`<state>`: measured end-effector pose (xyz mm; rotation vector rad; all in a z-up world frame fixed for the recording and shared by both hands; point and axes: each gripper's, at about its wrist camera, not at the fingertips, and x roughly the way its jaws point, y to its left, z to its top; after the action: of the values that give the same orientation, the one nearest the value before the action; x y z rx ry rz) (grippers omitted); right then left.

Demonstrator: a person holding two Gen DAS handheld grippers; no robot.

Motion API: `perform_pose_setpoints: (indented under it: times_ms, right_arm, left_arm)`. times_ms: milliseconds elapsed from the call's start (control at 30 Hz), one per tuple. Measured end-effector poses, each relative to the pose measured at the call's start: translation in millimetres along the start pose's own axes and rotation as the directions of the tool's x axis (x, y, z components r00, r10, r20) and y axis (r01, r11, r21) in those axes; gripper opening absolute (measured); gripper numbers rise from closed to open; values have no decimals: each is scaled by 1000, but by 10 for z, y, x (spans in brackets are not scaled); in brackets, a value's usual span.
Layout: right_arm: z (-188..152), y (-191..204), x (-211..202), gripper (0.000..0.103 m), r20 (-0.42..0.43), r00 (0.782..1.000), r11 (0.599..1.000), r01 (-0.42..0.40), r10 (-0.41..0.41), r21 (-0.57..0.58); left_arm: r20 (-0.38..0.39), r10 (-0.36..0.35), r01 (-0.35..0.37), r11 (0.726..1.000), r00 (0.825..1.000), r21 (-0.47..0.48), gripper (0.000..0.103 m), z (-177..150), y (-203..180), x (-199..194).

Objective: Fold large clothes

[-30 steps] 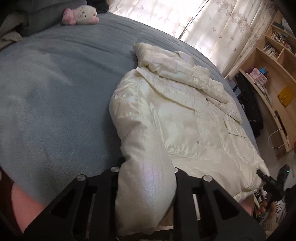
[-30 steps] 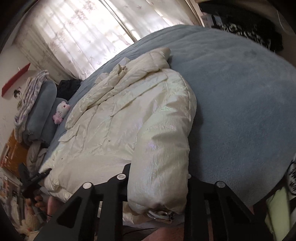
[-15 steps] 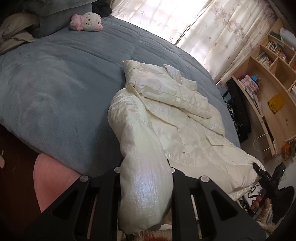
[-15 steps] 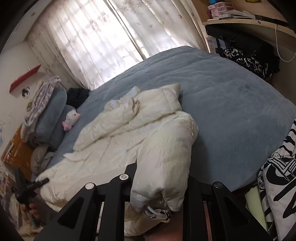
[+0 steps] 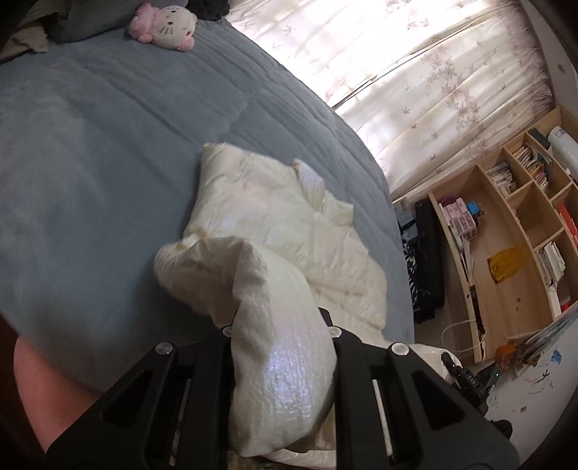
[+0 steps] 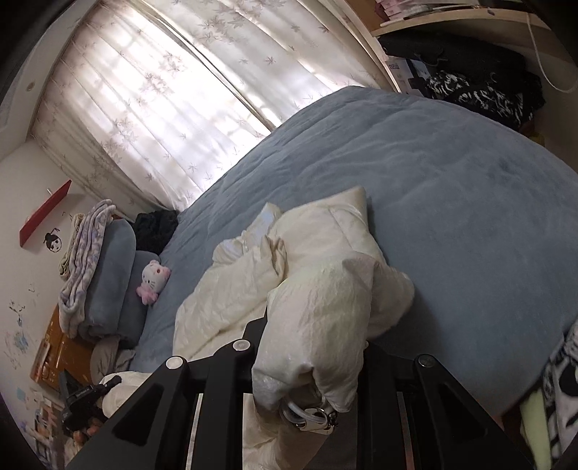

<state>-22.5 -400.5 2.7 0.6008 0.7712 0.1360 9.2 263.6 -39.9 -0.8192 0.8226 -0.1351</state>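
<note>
A cream puffer jacket [image 5: 274, 224] lies crumpled on the blue-grey bed [image 5: 90, 152]. My left gripper [image 5: 281, 361] is shut on one padded corner of the jacket and holds it raised over the bed's near edge. My right gripper [image 6: 310, 365] is shut on the other corner of the jacket [image 6: 318, 296], where a metal ring hangs below the fabric. The jacket's far part with the hood [image 6: 325, 224] rests bunched on the bed. The right gripper shows small at the lower right of the left wrist view [image 5: 466, 376].
A pink and white plush cat [image 5: 166, 25] sits at the bed's head beside stacked pillows and blankets [image 6: 101, 274]. Curtained windows [image 6: 162, 101] run behind the bed. A wooden bookshelf [image 5: 513, 231] and dark clothes [image 5: 426, 260] stand beyond the bed's far side.
Both grippers have pulled back and up with the jacket's corners. The jacket has slid toward the near bed edge and bunched up, no longer spread flat.
</note>
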Motion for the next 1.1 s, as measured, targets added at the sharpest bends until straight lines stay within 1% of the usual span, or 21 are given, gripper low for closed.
perform_pose_setpoints:
  times_ms: [133, 267, 300, 367, 400, 433, 467, 500, 533, 600, 667, 700, 733, 800, 833, 867, 933, 967, 1033, 1100]
  right_arm:
    - [535, 183, 492, 21, 10, 1000, 1000, 9, -9, -8]
    - [1093, 382, 1132, 24, 2, 999, 999, 43, -43, -13]
    - [1215, 434, 1290, 27, -3, 999, 998, 53, -53, -20]
    - [1497, 514, 1657, 39, -13, 998, 998, 61, -61, -13]
    - [1629, 539, 1844, 52, -12, 999, 999, 53, -53, -4]
    - [1719, 546, 1977, 65, -14, 999, 999, 49, -49, 5]
    - [1798, 567, 2141, 71, -21, 999, 999, 41, -41, 19]
    - [1882, 576, 2310, 78, -32, 999, 999, 26, -25, 32]
    - [1920, 582, 2415, 81, -39, 999, 999, 23, -22, 35]
    - [2019, 604, 2682, 81, -61, 998, 999, 31, -29, 34]
    - [2041, 562, 2784, 85, -63, 998, 999, 29, -28, 19]
    - [2078, 566, 2844, 89, -61, 998, 1000, 21, -21, 2]
    - [1995, 485, 2766, 92, -56, 998, 1000, 19, -20, -10]
    - [2026, 443, 2798, 92, -38, 999, 998, 30, -32, -62]
    - [1973, 372, 2778, 92, -31, 999, 995, 39, -42, -87]
    - [1980, 343, 2792, 92, -26, 998, 993, 51, -54, -109]
    - [1972, 243, 2843, 93, -30, 996, 986, 78, -83, -149]
    - [1974, 195, 2901, 93, -39, 994, 981, 95, -103, -170]
    - [1940, 41, 3015, 93, -69, 987, 971, 128, -144, -200]
    - [1962, -69, 3219, 93, -103, 981, 967, 138, -162, -212]
  left_arm:
    - [26, 2, -1, 1000, 1000, -16, 11, 513, -170, 357]
    - [43, 39, -38, 999, 998, -27, 13, 1008, -287, 861]
    - [41, 46, -45, 999, 998, -28, 14, 1094, -304, 986]
    - [43, 65, -63, 997, 997, -48, 18, 1357, -315, 1272]
    - [38, 64, -61, 997, 997, -56, 27, 1445, -310, 1407]
    - [34, 64, -61, 996, 997, -70, 39, 1530, -297, 1550]
    - [32, 63, -60, 994, 997, -96, 45, 1628, -271, 1683]
    - [27, 51, -47, 991, 998, -123, 59, 1730, -237, 1813]
    - [19, 33, -30, 989, 999, -142, 69, 1805, -208, 1923]
    - [16, 19, -15, 984, 1000, -176, 73, 1956, -156, 2125]
    - [25, 19, -15, 985, 1000, -172, 76, 2038, -110, 2236]
    - [32, 22, -17, 988, 999, -156, 76, 2077, -107, 2282]
    - [36, 37, -32, 991, 999, -131, 76, 2114, -123, 2322]
    - [36, 59, -56, 996, 998, -68, 76, 2143, -149, 2385]
    - [34, 72, -71, 997, 997, -33, 76, 2144, -142, 2421]
    - [27, 103, -103, 994, 994, 24, 76, 2149, -151, 2481]
    - [4, 141, -140, 986, 990, 95, 76, 2157, -116, 2587]
    - [-20, 164, -160, 977, 986, 140, 76, 2155, -87, 2687]
    - [-45, 198, -187, 966, 979, 179, 76, 2138, -17, 2796]
    - [-75, 220, -200, 956, 973, 214, 76, 2115, 68, 2924]
